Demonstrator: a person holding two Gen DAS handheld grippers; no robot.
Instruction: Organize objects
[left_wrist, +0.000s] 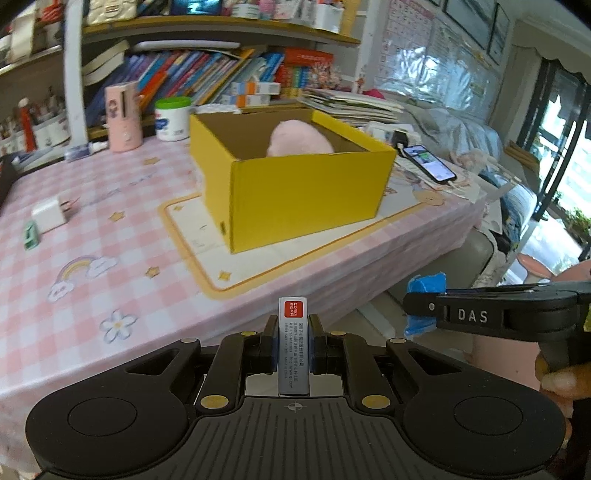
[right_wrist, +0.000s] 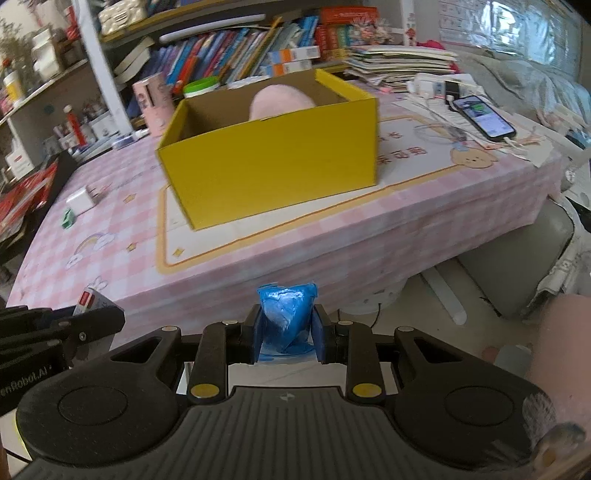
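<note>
Left hand-held gripper (left_wrist: 293, 343) is clamped on a slim grey packet (left_wrist: 293, 347), long axis along the fingers; right hand-held gripper (right_wrist: 287, 328) is closed on a crumpled blue bag (right_wrist: 286, 317). Both hang off the bench's (left_wrist: 92, 221) near edge, and the open yellow box (left_wrist: 295, 192) lies ahead and above, a pink plush (left_wrist: 299, 138) at its far side. Neither looks clearly nearer; the near wall must be cleared, with free room inside at front.

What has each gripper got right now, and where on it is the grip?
Left gripper: slim grey box with red label, clamped across its narrow sides near mid-length. Right gripper: crumpled blue plastic bundle, pinched at its lower sides.
</note>
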